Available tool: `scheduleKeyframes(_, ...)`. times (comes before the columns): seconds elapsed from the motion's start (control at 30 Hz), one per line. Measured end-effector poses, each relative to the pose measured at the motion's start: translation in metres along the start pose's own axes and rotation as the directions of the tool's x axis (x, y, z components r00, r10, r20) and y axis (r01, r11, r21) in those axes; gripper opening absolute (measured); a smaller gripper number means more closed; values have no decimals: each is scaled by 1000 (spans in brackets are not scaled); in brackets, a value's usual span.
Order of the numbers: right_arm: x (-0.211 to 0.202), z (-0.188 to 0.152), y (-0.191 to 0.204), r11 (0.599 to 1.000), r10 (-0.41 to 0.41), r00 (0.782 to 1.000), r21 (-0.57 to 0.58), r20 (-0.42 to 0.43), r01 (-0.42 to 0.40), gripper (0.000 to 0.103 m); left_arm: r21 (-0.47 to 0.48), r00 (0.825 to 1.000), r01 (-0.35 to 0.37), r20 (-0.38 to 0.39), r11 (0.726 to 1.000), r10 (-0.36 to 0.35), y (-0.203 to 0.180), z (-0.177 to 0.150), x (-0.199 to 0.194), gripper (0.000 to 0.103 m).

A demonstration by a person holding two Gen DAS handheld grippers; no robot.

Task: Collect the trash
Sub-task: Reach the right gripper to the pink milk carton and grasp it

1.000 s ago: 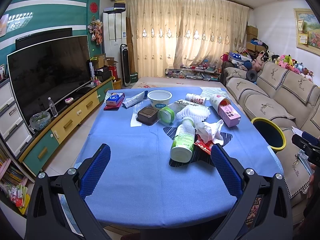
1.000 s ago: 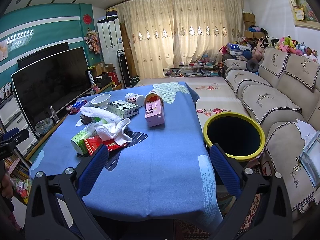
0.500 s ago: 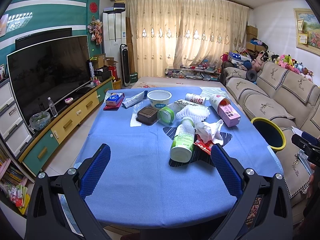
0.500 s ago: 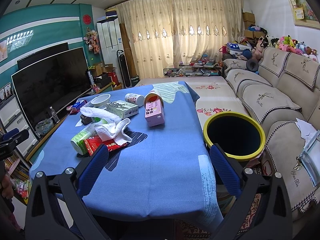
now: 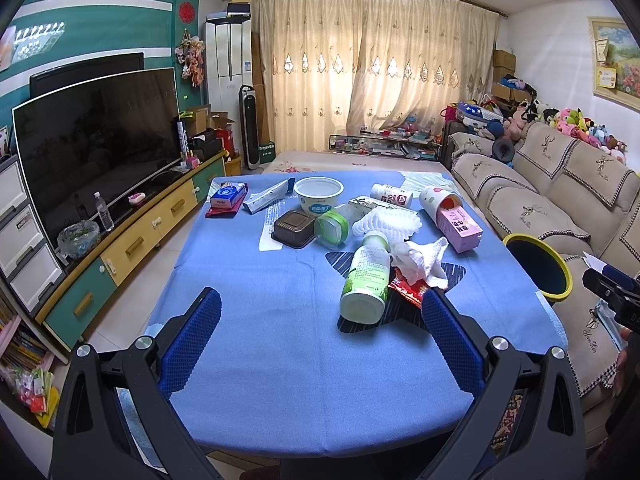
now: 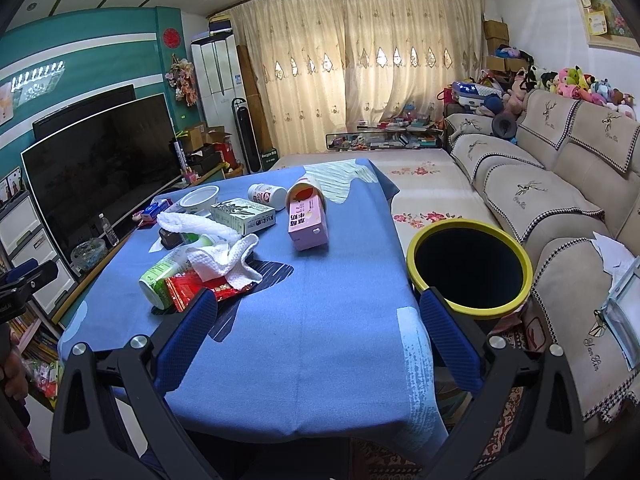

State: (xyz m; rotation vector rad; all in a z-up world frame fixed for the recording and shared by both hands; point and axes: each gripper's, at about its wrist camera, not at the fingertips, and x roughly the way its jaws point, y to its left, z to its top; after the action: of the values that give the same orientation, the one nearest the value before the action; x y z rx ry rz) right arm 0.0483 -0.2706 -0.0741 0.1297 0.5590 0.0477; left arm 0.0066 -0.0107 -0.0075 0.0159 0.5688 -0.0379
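Note:
Trash lies on a blue-clothed table (image 5: 280, 320): a green and white bottle (image 5: 366, 280) on its side, a crumpled white tissue (image 5: 420, 260), a red wrapper (image 5: 408, 290), a pink carton (image 5: 458, 228), a white bowl (image 5: 319, 196) and a brown tray (image 5: 294, 228). A black bin with a yellow rim (image 6: 468, 266) stands by the table's right side. My left gripper (image 5: 320, 300) is open over the table's near edge, short of the bottle. My right gripper (image 6: 316, 300) is open too, between the red wrapper (image 6: 192, 286) and the bin, holding nothing.
A large TV (image 5: 96, 144) on a low cabinet runs along the left. A beige sofa (image 6: 560, 200) with soft toys lines the right wall. Curtains close the far wall. A person's hand (image 6: 14, 372) holding the other gripper shows at the left edge of the right wrist view.

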Motion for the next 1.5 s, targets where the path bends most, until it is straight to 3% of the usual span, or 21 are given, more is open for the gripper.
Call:
scheduleKeyframes(0.37,23,1,6,1000,3,999,-10,-36,-3,97,-15,1000,-4,-31,1000,4,6,-1,20,99)
scheduleKeyframes(0.7,96,23,15,997,6,998,-78,-65,-11,96,-61,997,-7,-82,998,2,25,-2,58,99)
scheduleKeyframes(0.83,137,37,20,996,16,996,-89,-90,-24,81,-72,995,-16,-97,997,9,32,0,75,99)
scheduleKeyframes(1.1,210,49,26,994,-32,982,-110,-186,11,71,-84,993,-30,-115,996,20,45,4,102,99)
scheduleKeyframes(1.5,258,54,19,993,-59,960,-114,-275,28,52,-87,988,-14,-156,996,0,45,6,140,99)
